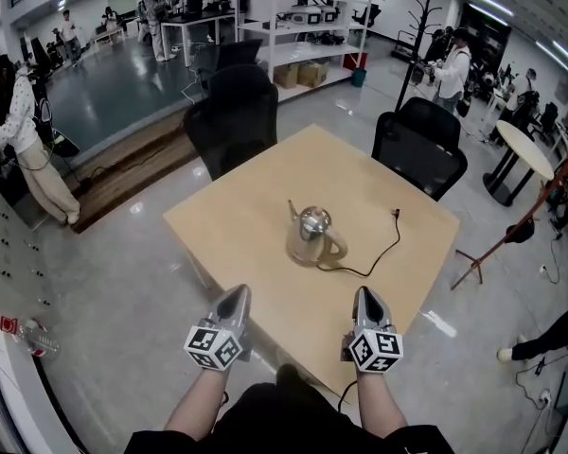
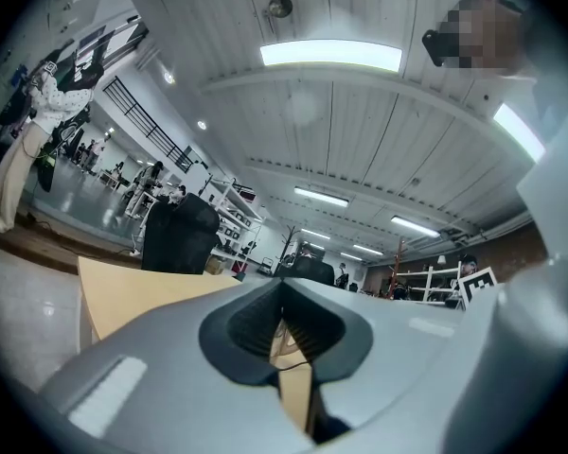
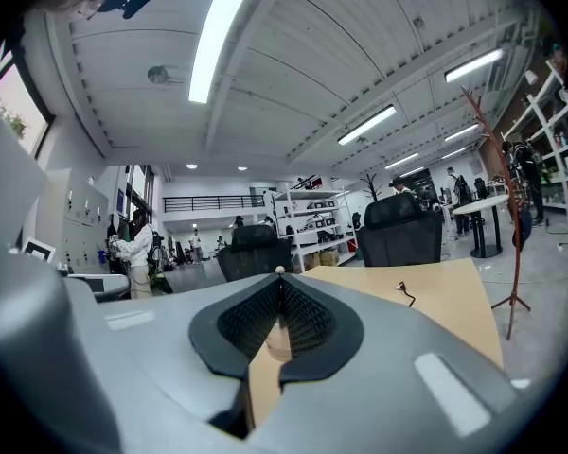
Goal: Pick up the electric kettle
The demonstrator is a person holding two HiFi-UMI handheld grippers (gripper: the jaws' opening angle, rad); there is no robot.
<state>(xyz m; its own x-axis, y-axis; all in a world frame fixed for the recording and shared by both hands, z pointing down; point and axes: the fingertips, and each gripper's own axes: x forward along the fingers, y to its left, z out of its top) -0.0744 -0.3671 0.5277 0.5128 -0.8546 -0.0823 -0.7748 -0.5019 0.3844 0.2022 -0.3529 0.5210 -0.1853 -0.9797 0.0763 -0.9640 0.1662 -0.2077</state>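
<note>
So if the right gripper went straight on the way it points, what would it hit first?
Probably the glass electric kettle, which sits dead ahead of the right gripper, across bare tabletop.

This is a large open lab or workshop hall, not a home. A glossy grey floor point(image 1: 123, 272) spreads in every direction, with a darker raised platform point(image 1: 123, 93) at the far left. Tall white shelving racks point(image 1: 308, 12) hold equipment and cardboard boxes point(image 1: 301, 74). People stand working at a white workbench point(image 1: 199, 22), and another person point(image 1: 452, 64) stands near a coat stand point(image 1: 418, 26). Black mesh office chairs point(image 1: 235, 112) flank a plain light-wood table point(image 1: 237, 225), and a round table point(image 1: 523, 148) sits at the right. The left gripper view shows a panelled ceiling with long strip lights point(image 2: 331, 55). The right gripper view shows a railed upper gallery point(image 3: 208, 201).
</note>
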